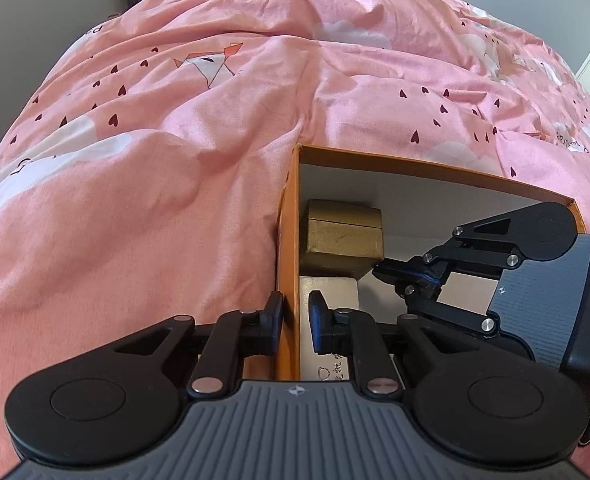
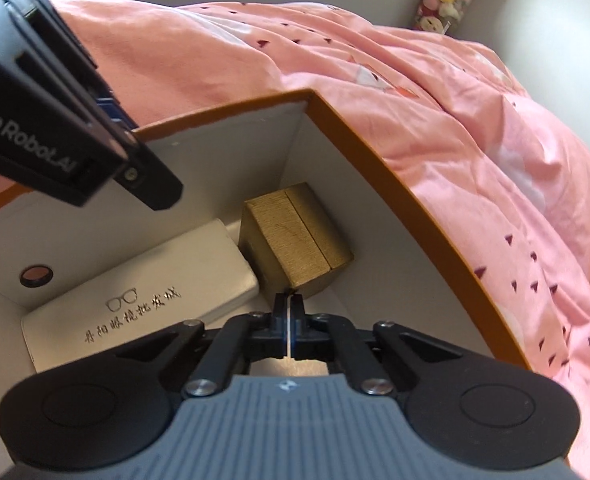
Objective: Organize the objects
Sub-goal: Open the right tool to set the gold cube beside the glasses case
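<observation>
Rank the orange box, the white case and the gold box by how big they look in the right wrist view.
1. Orange box, by far the largest; it holds the other two.
2. White case.
3. Gold box, which sits farther from the camera, so the gap to the case is unsure.

Soft, bright daylight is filling both views, giving the pink duvet [image 1: 215, 168] an even glow with gentle shadows in its folds. The orange box [image 2: 395, 184] is shading its own white interior, where the gold box [image 2: 295, 236] is casting a dim shadow. Fisheye distortion is bending the edges and darkening the corners. The right wrist view is looking slightly blurred.
</observation>
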